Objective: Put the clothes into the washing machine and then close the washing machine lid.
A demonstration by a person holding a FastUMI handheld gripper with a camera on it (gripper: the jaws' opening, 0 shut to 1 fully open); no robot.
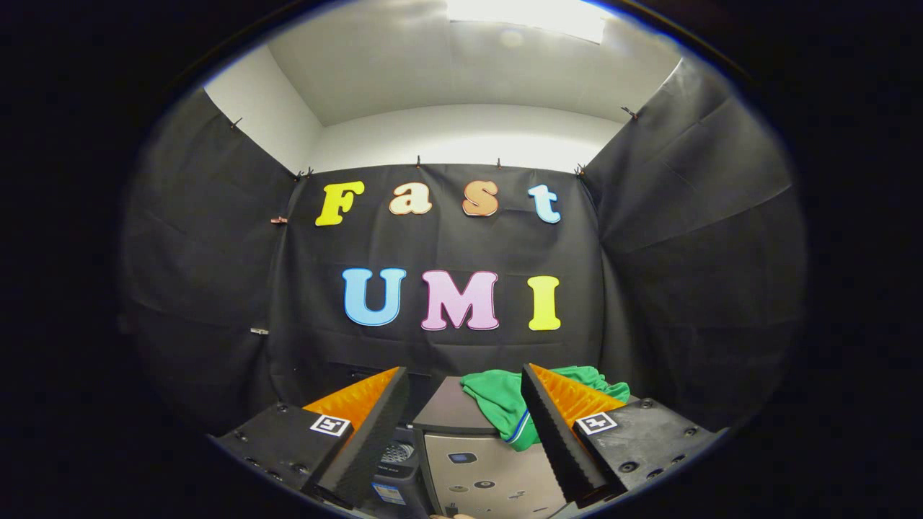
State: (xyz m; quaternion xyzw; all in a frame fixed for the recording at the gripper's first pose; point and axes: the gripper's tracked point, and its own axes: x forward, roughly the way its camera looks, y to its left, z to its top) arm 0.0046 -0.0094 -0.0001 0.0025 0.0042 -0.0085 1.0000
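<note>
A green garment (505, 404) with a blue-white trim lies crumpled on the dark flat top of a small grey box-shaped machine (490, 468), and one corner hangs over the machine's front. My gripper (463, 371) is open, with nothing between its fingers. The machine and garment sit a little beyond and below the fingertips. My right finger (559, 432) covers part of the garment. Low beside the left finger (368, 440) a darker unit with a round mesh part (395, 453) adjoins the grey machine; I cannot tell whether it is the drum opening.
Black cloth walls (649, 303) close the booth behind and on both sides of the machine. A white ceiling with a bright light (526, 14) is overhead. A fingertip of a person's hand (451, 515) peeks in at the bottom.
</note>
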